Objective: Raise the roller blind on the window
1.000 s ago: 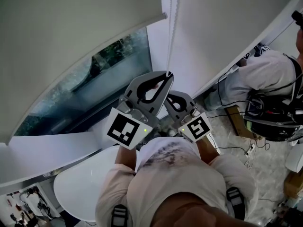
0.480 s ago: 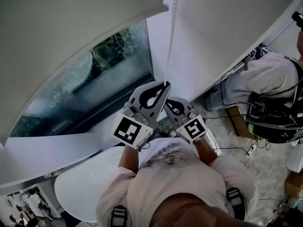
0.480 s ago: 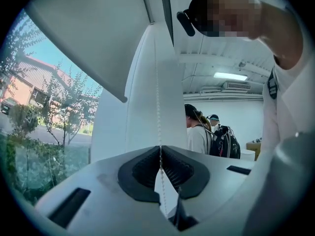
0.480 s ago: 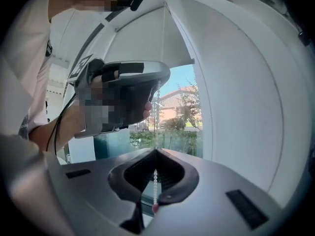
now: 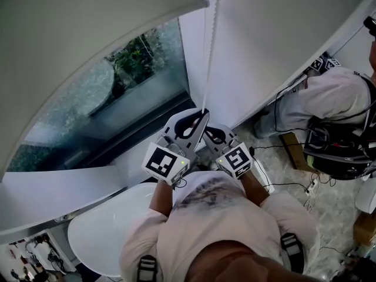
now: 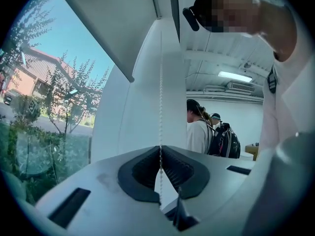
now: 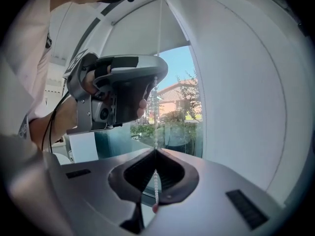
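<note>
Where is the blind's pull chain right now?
In the head view, the bead chain hangs just right of the roller blind, against the white wall, its lower part pinched by the left tongs and, just below, the right tongs.

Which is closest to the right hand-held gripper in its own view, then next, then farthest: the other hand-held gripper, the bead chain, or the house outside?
1. Bead chain: pinched between the right hand-held gripper's shut jaws.
2. Left hand-held gripper: just above, gripping the same chain.
3. House: far off, outdoors.
</note>
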